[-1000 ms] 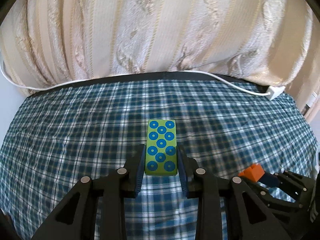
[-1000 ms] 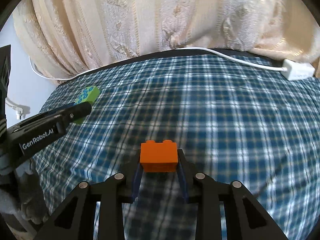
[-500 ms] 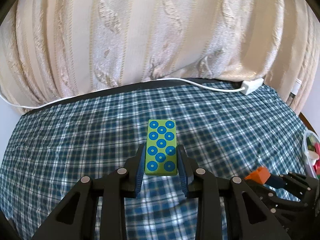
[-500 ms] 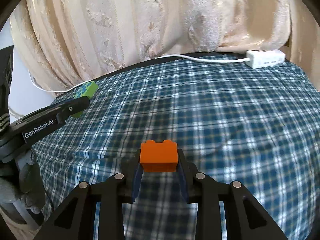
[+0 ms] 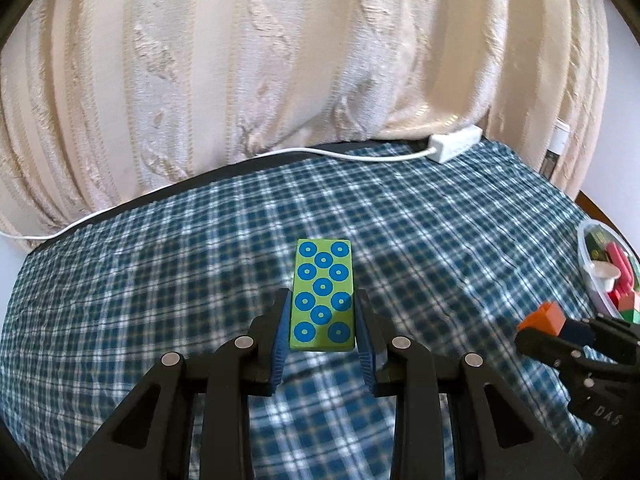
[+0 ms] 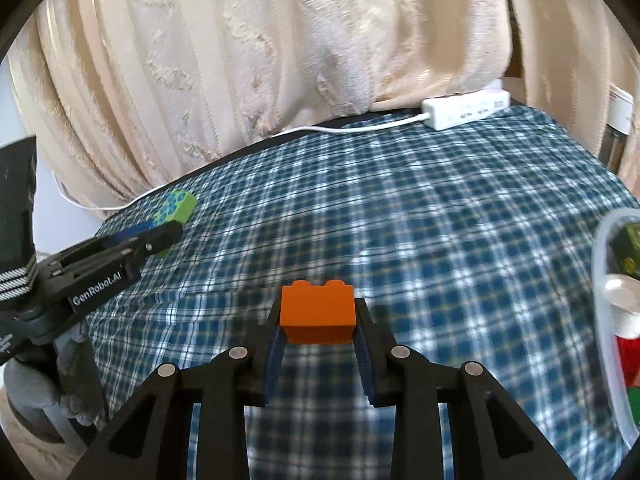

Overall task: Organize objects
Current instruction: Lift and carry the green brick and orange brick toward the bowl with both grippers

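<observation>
Grip, left: left gripper (image 5: 322, 312) is clamped on the green block (image 5: 323, 300), pads on its two long sides, so the long axis runs straight ahead along the fingers and the far half sticks out past the tips.
Grip, right: right gripper (image 6: 318, 318) is closed on the orange brick (image 6: 318, 314), studs up, held by its short ends and lifted off the cloth.
Surface: both blocks hang above the blue plaid tablecloth (image 5: 440, 240); neither touches it.
Container: clear tub (image 6: 604, 300) with other toy pieces sits at the right edge of the table; in the left wrist view its rim (image 5: 584, 256) shows far right, beyond the right gripper.
Key relation: tub lies to the right of both claws. The right gripper is just beside it, while the left is well apart, with the right one in between.
Likely order: orange brick probably goes in first, by a short swing rightward; green block needs a longer sideways carry and is best entered end-first.
Risk: the two tools crowding at the rim.
Background: white power strip (image 6: 466, 110) and cord by the curtain, clear of the path.
</observation>
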Tool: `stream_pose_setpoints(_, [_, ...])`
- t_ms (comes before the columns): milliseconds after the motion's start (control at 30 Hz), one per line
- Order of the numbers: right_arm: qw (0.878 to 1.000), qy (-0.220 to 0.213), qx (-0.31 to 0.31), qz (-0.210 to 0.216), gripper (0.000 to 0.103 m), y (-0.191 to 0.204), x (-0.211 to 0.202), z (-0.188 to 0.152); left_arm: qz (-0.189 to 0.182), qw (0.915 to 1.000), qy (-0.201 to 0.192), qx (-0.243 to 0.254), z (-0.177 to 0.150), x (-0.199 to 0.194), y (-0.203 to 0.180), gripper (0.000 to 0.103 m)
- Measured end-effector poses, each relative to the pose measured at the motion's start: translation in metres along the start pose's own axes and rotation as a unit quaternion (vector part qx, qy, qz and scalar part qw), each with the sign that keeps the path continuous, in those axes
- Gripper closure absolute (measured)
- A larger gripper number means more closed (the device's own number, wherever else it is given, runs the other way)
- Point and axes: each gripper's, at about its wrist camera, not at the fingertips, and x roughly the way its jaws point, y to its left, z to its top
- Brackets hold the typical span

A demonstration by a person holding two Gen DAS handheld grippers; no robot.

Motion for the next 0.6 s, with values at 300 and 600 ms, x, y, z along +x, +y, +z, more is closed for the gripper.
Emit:
stream_pose_setpoints(300, [1.0,0.001,0.021,0.001,0.069,-0.027,-0.021,-0.021,-0.028,0.9992,0.011,0.026,-0.006,-0.005,-0.036,0.072])
stream_pose_setpoints(600, [0.998,-0.027,0.053,-0.02,0.069,-0.058,-0.058,-0.032,-0.059,0.9969,0.018,0.049,-0.01,-0.01,-0.072,0.072])
